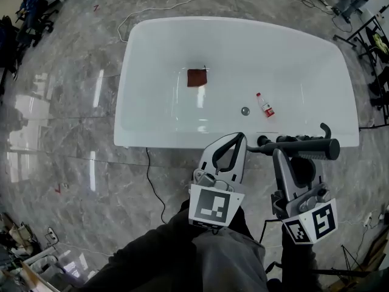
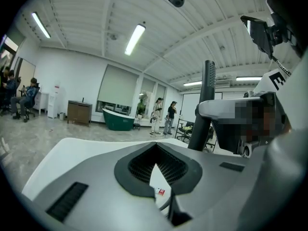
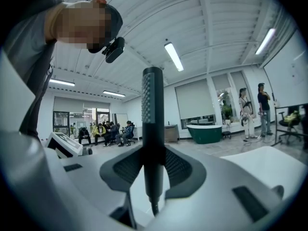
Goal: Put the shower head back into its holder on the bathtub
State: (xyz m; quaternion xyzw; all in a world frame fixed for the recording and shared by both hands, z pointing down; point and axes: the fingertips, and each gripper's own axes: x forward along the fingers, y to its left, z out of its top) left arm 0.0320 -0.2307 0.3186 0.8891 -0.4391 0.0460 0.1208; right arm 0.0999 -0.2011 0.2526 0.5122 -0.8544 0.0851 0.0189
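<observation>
I count one white bathtub (image 1: 237,22) holding one small bottle (image 1: 265,105), one dark red square (image 1: 197,77) and one drain (image 1: 245,111). There is one shower head (image 1: 325,149), and two tools: the left hand-held gripper (image 1: 236,140) and the right hand-held gripper (image 1: 295,157). Farther off I see one green bathtub (image 2: 118,120) and two standing people (image 2: 157,114).

A polished grey marbled stone floor (image 1: 73,102) is seen, on which a white oval bathtub (image 1: 130,53) is stood. A thin white cable (image 1: 182,3) is laid on the floor beyond the tub, and a black cable (image 1: 153,181) on the near side. On the tub's bottom are laid a red-brown square cloth (image 1: 197,77) and a small clear bottle with a red label (image 1: 265,105), just beside a round metal drain (image 1: 245,111).
</observation>
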